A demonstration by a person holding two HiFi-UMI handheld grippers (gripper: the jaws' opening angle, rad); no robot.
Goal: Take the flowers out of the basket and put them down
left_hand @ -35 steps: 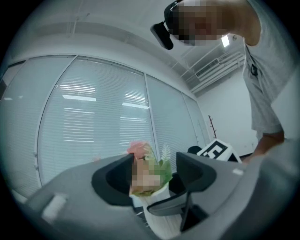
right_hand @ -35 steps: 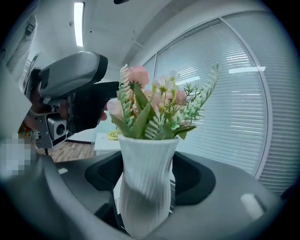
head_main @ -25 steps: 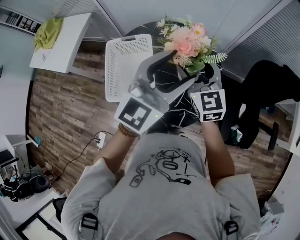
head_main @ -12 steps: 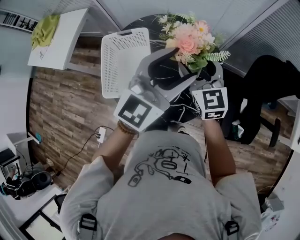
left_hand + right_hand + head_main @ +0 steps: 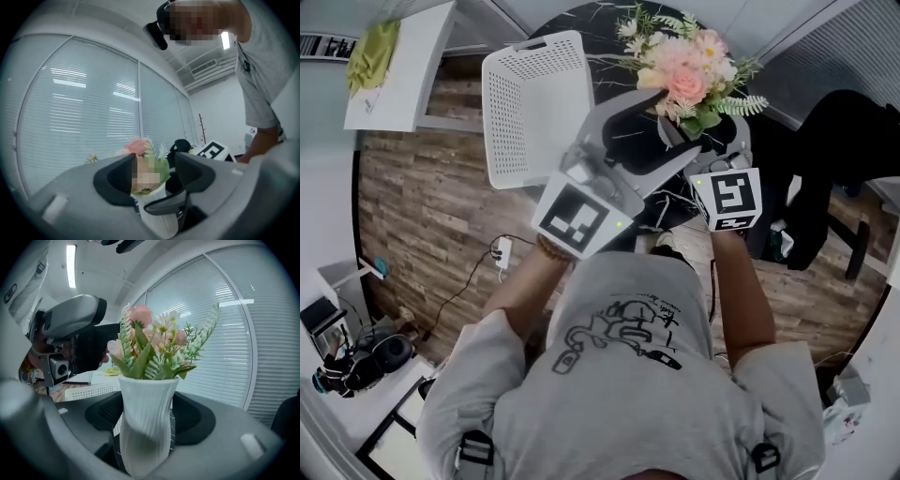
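Out of the basket (image 5: 534, 103) at upper centre of the frame, the flowers (image 5: 689, 70) look top-heavy in a smooth, likely breakable vase (image 5: 143, 437), best held low at its waist, where the right claw (image 5: 147, 413) clamps it, while the left claw (image 5: 154, 173) closes, wide, the vase between its jaws unpressed.

Right gripper view: lower body of the vase (image 5: 147, 413) is blurred and its base is cut off at the bottom edge. The basket (image 5: 89, 391) shows only as a strip, centre left.

Head view: vase hidden beneath the flowers (image 5: 689, 70). The counter (image 5: 605, 42) is mostly covered.
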